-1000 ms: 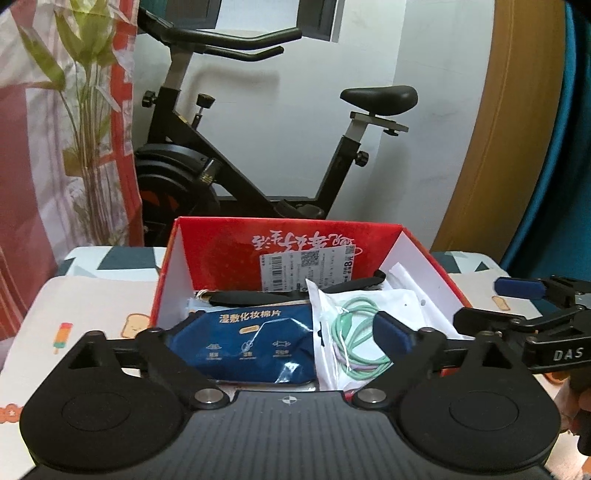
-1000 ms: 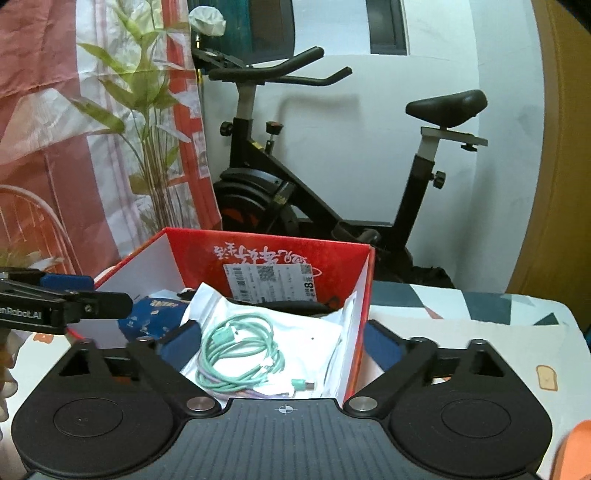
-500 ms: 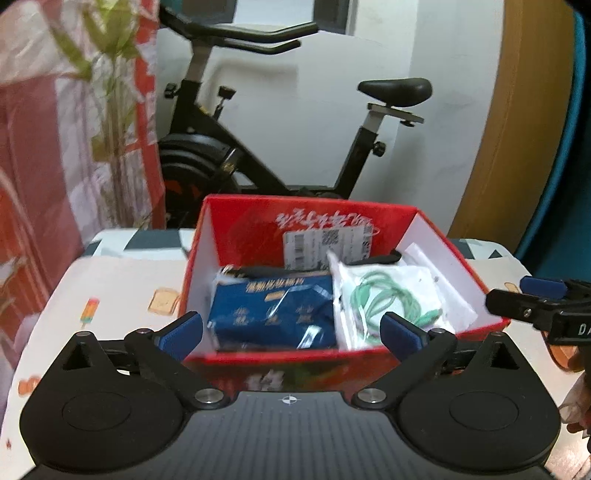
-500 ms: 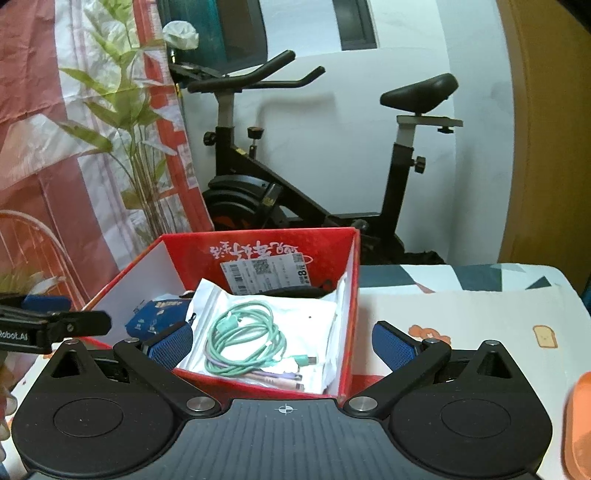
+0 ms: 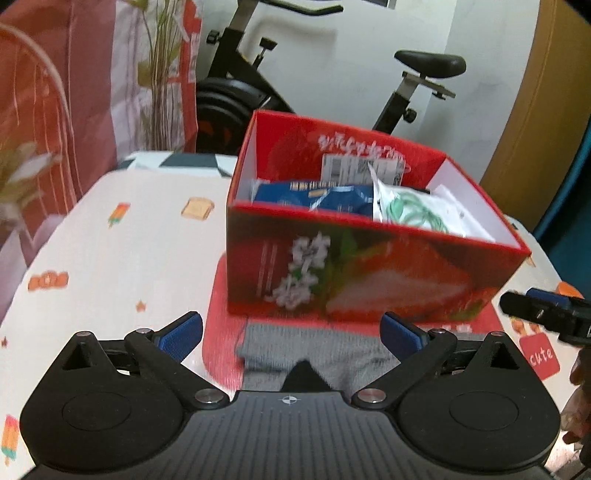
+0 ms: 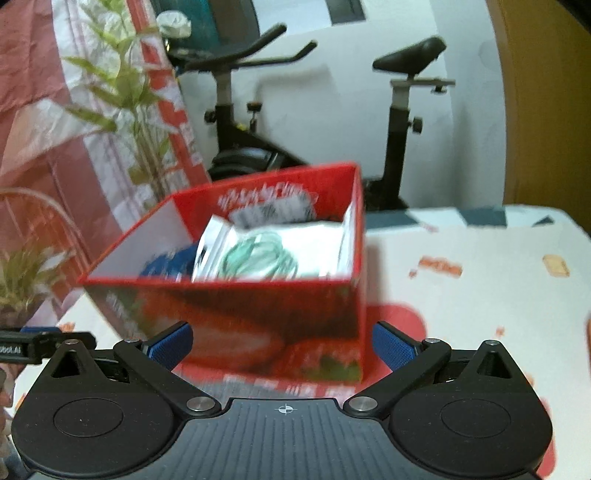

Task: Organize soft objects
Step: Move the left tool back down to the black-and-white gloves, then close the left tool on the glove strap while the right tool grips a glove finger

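Left wrist: grey cloth [image 5: 295, 354] lies between spread fingers [image 5: 181, 334].

The right wrist view is smeared by motion blur, so the print on the red box [image 6: 236, 317] and the label inside it cannot be read. The box wall hides all but the top of the blue pack [image 5: 321, 197]. The left gripper's body covers the near part of the grey cloth [image 5: 314, 350]. The exercise bike's handlebars [image 5: 295, 7] are cut off by the top edge.
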Motion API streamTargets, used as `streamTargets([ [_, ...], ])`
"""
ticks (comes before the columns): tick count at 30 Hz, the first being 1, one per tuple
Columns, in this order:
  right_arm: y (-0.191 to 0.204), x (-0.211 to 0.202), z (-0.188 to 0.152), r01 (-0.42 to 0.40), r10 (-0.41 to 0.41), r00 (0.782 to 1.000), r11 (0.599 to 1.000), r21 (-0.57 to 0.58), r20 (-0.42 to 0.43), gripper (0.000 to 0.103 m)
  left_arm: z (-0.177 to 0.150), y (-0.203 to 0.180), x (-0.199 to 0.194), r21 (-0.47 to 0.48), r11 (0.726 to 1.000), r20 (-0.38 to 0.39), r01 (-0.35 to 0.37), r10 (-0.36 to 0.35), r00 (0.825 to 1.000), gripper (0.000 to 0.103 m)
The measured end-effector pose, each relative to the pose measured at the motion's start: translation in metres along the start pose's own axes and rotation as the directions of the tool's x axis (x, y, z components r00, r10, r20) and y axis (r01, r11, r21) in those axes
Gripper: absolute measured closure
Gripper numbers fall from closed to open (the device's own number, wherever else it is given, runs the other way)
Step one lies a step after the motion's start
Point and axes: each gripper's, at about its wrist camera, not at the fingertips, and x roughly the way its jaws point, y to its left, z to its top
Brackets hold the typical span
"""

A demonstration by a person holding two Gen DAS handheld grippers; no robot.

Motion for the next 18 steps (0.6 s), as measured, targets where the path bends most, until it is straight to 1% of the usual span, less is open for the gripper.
streamTargets([
  [3,0.006,0.004,-0.015,-0.018,0.017,0.998,1.0,-0.008,-0.057,0.001,-0.008,-0.001,0.002,0.007,1.0,-0.018,-0.003,0.003,1.0,0.0],
  [9,0.016,0.006,-0.036,-0.054,0.053,0.99,0.999,-0.006,-0.129,0.001,-0.023,-0.002,0.003,0.01,1.0,-0.058,0.007,-0.007,0.998,0.0],
  [12,0.021,0.007,-0.044,-0.065,0.062,0.985,0.998,-0.01,-0.163,0.001,-0.032,-0.002,0.003,0.014,1.0,-0.066,0.009,-0.008,0.998,0.0],
  [18,0.028,0.009,-0.053,-0.08,0.075,0.975,0.997,-0.02,-0.207,0.001,-0.046,0.005,0.007,-0.03,0.999,-0.088,0.011,-0.013,0.996,0.0],
])
